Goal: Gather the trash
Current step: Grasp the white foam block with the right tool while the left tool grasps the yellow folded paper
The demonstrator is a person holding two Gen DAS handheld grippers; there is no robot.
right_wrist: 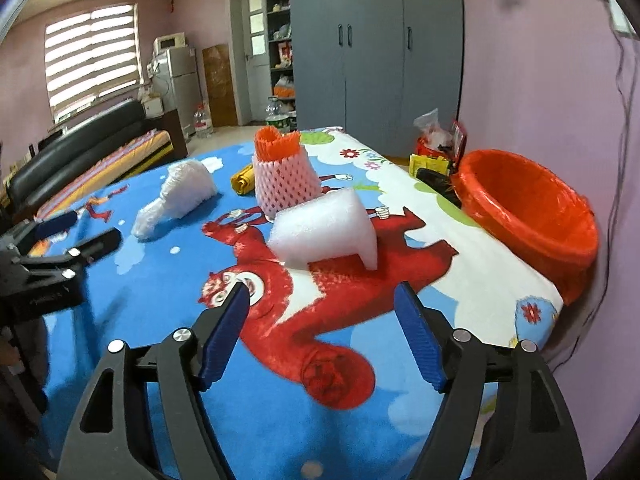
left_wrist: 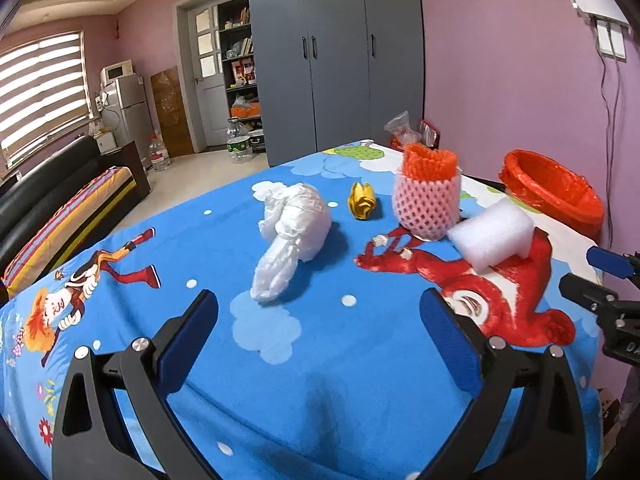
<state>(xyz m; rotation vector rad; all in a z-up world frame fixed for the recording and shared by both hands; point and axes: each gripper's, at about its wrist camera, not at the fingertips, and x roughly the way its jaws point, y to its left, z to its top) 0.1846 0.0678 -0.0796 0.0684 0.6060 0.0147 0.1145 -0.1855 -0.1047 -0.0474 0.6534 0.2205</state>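
A bench [left_wrist: 320, 360] draped in a blue cartoon-printed cloth is seen from both wrist views. The left tool [left_wrist: 319, 316] is held above the near part of the cloth with its jaws spread wide and nothing between them; a crumpled white plastic bag [left_wrist: 290, 236] lies just ahead of it. The right tool [right_wrist: 322, 312] is likewise spread wide and empty, poised over the red cartoon figure, with a white foam block [right_wrist: 326, 232] resting on the cloth just beyond its fingertips. Behind the block, a pink foam fruit net [right_wrist: 286, 186] is stood upright with an orange net tucked into its top, and a crumpled yellow wrapper [right_wrist: 242, 180] lies beside it, between the net and the white bag. At the right-hand edge of the bench, against the pink wall, a bin lined with an orange-red bag [right_wrist: 528, 208] is placed, its mouth open. Further packets and bags are piled at the far corner behind the bin.
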